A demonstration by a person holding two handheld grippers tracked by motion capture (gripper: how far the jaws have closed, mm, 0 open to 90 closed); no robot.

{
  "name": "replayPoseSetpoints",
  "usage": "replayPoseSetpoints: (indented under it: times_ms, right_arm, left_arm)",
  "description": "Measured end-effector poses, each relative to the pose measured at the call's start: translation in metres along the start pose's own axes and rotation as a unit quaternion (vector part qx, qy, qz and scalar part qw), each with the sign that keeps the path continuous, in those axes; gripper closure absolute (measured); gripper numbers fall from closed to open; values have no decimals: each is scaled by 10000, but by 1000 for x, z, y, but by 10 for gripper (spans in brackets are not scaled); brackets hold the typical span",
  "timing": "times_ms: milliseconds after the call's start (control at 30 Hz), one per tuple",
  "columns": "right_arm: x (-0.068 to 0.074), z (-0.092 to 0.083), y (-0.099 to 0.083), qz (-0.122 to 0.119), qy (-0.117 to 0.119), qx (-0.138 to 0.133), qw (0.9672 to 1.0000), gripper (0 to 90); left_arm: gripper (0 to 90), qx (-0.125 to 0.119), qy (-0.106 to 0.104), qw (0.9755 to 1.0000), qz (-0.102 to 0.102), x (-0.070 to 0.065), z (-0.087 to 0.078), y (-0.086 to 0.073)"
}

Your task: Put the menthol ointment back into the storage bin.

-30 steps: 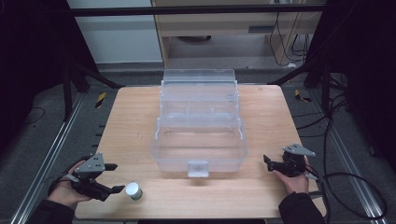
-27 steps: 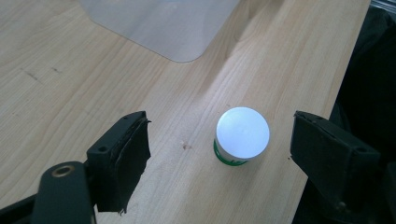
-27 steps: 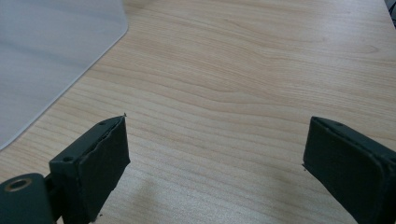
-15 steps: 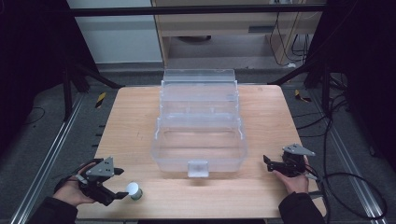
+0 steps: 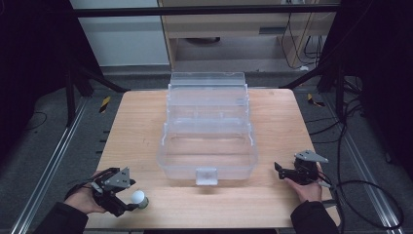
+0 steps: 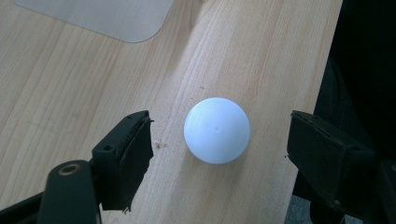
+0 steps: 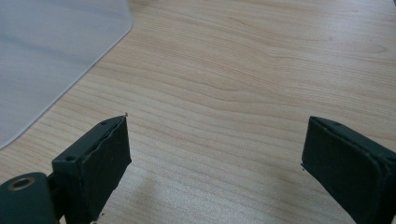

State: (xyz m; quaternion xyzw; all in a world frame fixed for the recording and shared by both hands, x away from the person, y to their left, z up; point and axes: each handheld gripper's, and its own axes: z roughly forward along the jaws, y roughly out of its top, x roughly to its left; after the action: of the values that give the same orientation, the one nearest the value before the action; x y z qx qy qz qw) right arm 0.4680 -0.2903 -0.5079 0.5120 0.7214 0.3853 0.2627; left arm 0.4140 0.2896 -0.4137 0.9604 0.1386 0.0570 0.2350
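The left gripper (image 5: 127, 198) has moved in along the near edge of the light wooden bench (image 5: 272, 122) toward its near left corner — a second ago it sat further left with the small white smooth ball (image 5: 139, 197) well clear of its tips, and now the ball lies between its jaws. In the left gripper view the ball (image 6: 216, 130) rests on the wood close to the bench edge, with a gap on each side: the jaws are spread wide and touch nothing. So the reach looks finished and the closing not yet begun.

The right gripper (image 5: 281, 170) has not shifted; it rests near the near right corner, jaws apart over bare wood.

The large clear plastic box with stepped open trays (image 5: 208, 131) stands unchanged in the middle of the bench — probably where the ball is meant to go, though that is only a guess.
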Motion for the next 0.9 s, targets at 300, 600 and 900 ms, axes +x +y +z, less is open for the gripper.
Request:
replayPoseSetpoints:
  times_ms: [300, 600, 900]
  right_arm:
    - [0, 1, 0, -60, 5, 34, 10000, 84]
    - [0, 1, 0, -86, 20, 56, 9999, 85]
    - [0, 1, 0, -71, 41, 89, 9999, 86]
  left_arm:
    - [265, 302, -173, 9989, 303, -1, 13, 8]
    - [330, 530, -170, 9975, 445, 2, 20, 9]
    - [407, 705, -252, 9957, 541, 5, 26, 10]
